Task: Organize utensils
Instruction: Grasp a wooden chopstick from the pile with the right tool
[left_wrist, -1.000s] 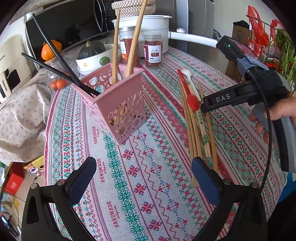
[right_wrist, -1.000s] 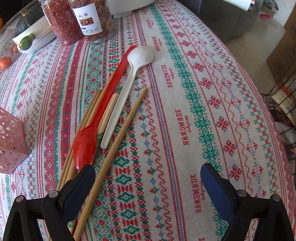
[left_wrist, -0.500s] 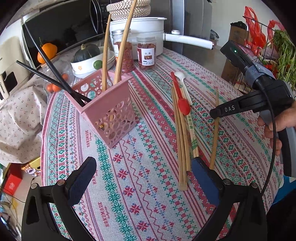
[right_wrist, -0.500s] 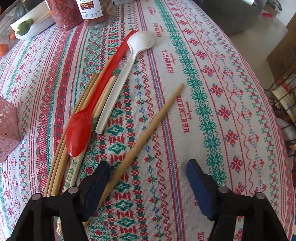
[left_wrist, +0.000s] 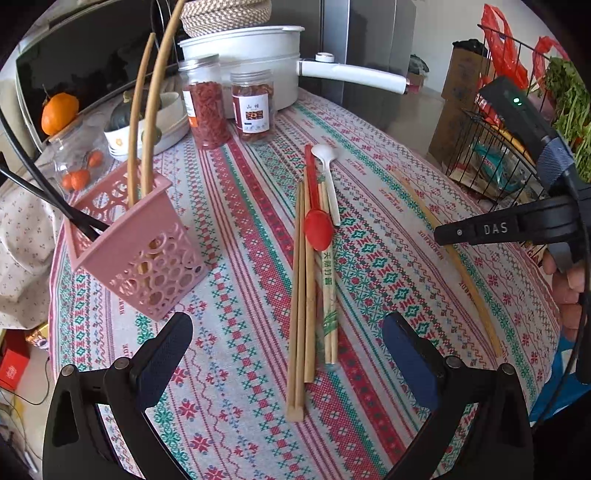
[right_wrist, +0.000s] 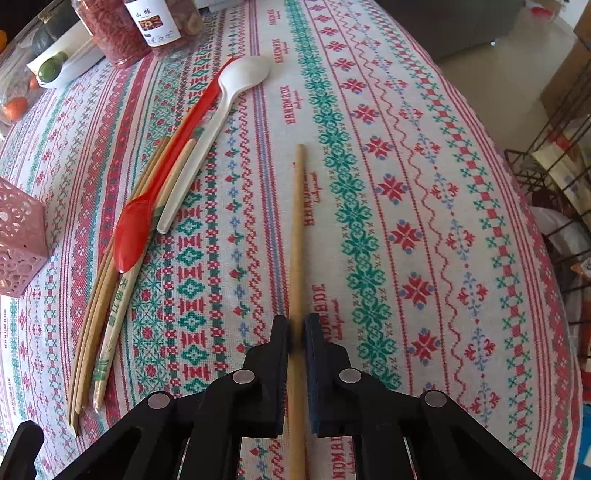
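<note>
Pinching the lone chopstick (right_wrist: 297, 229) at lower centre, my right hand-held gripper (right_wrist: 296, 334), just closing, is risking it pivoting loose.

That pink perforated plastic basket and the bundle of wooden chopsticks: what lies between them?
Nothing: in the left wrist view only bare patterned tablecloth separates the pink basket from the chopstick bundle.

Home kitchen or dining corner: patterned tablecloth (left_wrist: 229, 369), white pot (left_wrist: 243, 55) and spice jars (left_wrist: 229, 103) beyond the gripper, fruit, vegetable rack (left_wrist: 491, 147) right.
</note>
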